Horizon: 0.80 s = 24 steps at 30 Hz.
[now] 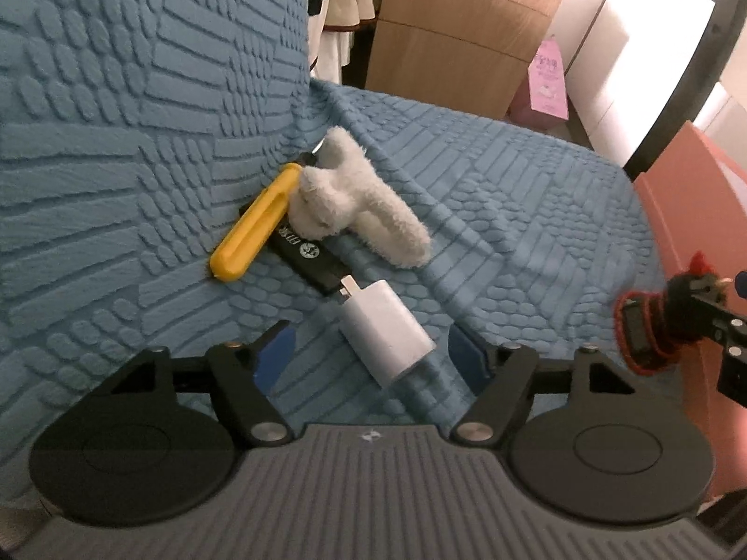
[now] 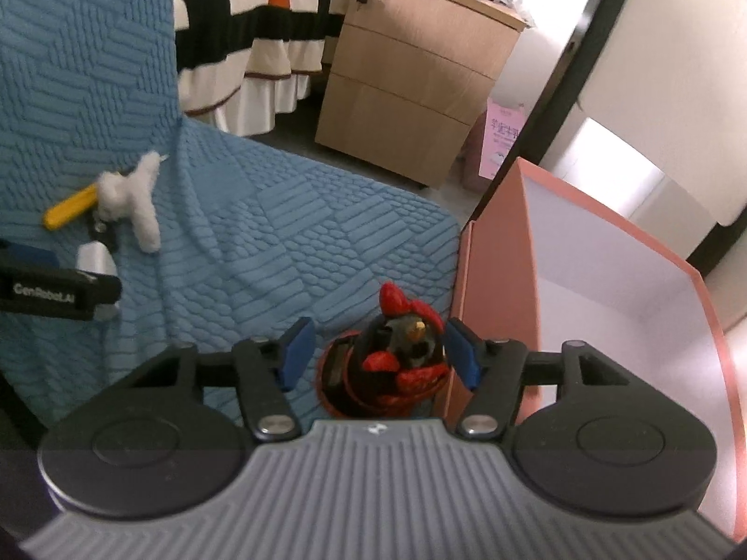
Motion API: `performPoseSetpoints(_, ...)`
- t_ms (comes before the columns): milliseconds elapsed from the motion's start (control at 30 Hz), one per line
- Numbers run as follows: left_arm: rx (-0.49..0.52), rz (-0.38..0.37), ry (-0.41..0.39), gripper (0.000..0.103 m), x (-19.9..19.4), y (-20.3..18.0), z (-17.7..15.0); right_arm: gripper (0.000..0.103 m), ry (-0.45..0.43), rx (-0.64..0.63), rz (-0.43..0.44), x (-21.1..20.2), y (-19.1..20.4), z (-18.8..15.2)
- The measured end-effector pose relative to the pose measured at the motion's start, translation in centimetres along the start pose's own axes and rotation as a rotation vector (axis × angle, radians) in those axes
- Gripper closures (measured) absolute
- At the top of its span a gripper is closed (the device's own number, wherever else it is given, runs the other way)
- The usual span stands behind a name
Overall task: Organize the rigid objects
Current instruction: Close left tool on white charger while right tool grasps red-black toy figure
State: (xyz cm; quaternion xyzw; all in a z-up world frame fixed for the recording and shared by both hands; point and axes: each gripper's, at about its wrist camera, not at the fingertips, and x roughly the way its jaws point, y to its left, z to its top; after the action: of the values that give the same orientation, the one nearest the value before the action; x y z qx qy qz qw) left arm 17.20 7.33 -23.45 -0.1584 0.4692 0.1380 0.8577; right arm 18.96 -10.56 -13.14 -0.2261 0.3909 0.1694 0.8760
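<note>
On the blue textured sofa cover (image 1: 490, 196) a white charger plug (image 1: 385, 331) lies between the blue pads of my left gripper (image 1: 371, 354), which is open, with gaps on both sides. Behind it, against the backrest, lie a black stick (image 1: 303, 256), a yellow clip (image 1: 254, 228) and a fluffy white hair claw (image 1: 359, 200). My right gripper (image 2: 378, 357) is open around a black and red rooster figure (image 2: 397, 359) standing at the seat's edge. Its right pad is very near the figure, and its left pad stands slightly off it.
A pink open box (image 2: 607, 280) with a white inside stands right beside the rooster figure, off the seat's right edge. Beyond the sofa are a wooden drawer cabinet (image 2: 401, 93), a striped bedspread (image 2: 252, 14) and a pink paper bag (image 2: 499, 140).
</note>
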Motion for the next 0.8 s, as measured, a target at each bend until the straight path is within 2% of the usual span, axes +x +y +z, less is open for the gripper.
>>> performPoseSetpoints(33, 0.001, 0.005, 0.005, 0.032, 0.3, 0.0, 0.1, 0.048, 0.018, -0.021, -0.009, 0.5, 0.2, 0.1)
performPoseSetpoints(167, 0.0, -0.008, 0.019, 0.038, 1.2, 0.1, 0.1, 0.052, 0.031, -0.068, -0.052, 1.4, 0.5, 0.3)
performPoseSetpoints(233, 0.003, -0.013, 0.025, 0.045, 1.6, 0.0, 0.2, 0.06, 0.032, -0.081, -0.072, 1.5, 0.4, 0.3)
performPoseSetpoints(300, 0.012, -0.017, 0.027, 0.05, 1.7, -0.2, 0.2, 0.061, 0.029, -0.075, -0.058, 1.4, 0.2, 0.3)
performPoseSetpoints(400, 0.015, -0.007, 0.032, 0.051, 1.9, -0.4, 0.2, 0.065, 0.025, -0.071, -0.046, 1.1, 0.1, 0.5)
performPoseSetpoints(433, 0.009, 0.006, 0.037, 0.052, 2.0, -0.4, 0.3, 0.071, 0.024, -0.07, -0.042, 0.9, 0.1, 0.6)
performPoseSetpoints(467, 0.005, 0.013, 0.037, 0.052, 2.1, -0.4, 0.3, 0.091, 0.005, -0.069, -0.039, 0.5, 0.2, 0.7)
performPoseSetpoints(700, -0.02, -0.02, 0.051, 0.056, 1.8, 0.6, 0.3, 0.092, -0.005, -0.072, -0.021, -0.3, 0.6, 1.2)
performPoseSetpoints(733, -0.026, -0.023, 0.052, 0.06, 1.7, 0.8, 0.2, 0.09, -0.001, -0.064, -0.029, -0.2, 0.4, 1.2)
performPoseSetpoints(800, -0.033, -0.03, 0.051, 0.063, 1.4, 1.0, 0.1, 0.074, 0.019, -0.055, -0.03, 0.1, 0.1, 1.2)
